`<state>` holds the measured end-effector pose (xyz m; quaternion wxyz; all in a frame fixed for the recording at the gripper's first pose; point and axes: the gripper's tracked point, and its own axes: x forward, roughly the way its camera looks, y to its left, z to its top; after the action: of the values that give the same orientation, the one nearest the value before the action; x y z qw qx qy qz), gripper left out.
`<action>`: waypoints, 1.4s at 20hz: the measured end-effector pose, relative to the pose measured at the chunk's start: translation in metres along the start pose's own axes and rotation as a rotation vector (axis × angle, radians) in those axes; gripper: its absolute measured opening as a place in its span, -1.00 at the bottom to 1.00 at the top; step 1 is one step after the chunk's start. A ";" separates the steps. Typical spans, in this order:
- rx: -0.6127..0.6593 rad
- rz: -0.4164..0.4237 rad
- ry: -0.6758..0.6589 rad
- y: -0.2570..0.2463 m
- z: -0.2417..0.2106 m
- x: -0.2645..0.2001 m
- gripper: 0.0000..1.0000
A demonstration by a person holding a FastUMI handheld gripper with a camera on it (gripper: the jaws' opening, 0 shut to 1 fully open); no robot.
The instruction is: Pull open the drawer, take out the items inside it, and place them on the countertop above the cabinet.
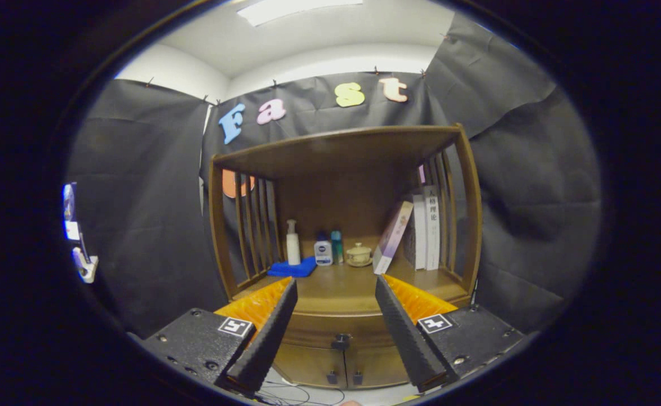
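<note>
**Gripper faces shut drawer**

Fingers (336, 287) spread wide, gripping nothing — aimed at wooden cabinet (341, 225). Drawer (338, 330) closed at 6 o'clock between fingers, dark knob (341, 341) centred. On countertop (336, 287) beyond: bottles (293, 242) at 11 o'clock, books (426, 228) at 1.

On the bench (336, 290), the cup (358, 254) stands at the back wall. Left of the cup stand two small bottles (329, 250), then a pump bottle (292, 243) on a cloth (293, 268). Right of the cup lean books (415, 231). Below the bench lies the drawer (336, 330), shut; the tool (336, 296) gapes empty before it.
</note>
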<state>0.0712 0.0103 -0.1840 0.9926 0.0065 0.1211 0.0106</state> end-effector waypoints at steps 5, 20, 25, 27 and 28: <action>0.004 -0.009 0.098 0.001 -0.068 0.044 0.83; -0.026 -0.118 0.273 -0.029 -0.199 0.134 0.27; -0.049 -0.133 0.268 -0.027 -0.203 0.141 0.05; -0.055 -0.144 0.252 -0.028 -0.205 0.140 0.03; -0.052 -0.143 0.244 -0.028 -0.204 0.142 -0.02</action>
<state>0.1605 -0.0127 -0.4162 0.9685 -0.0293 0.2407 -0.0564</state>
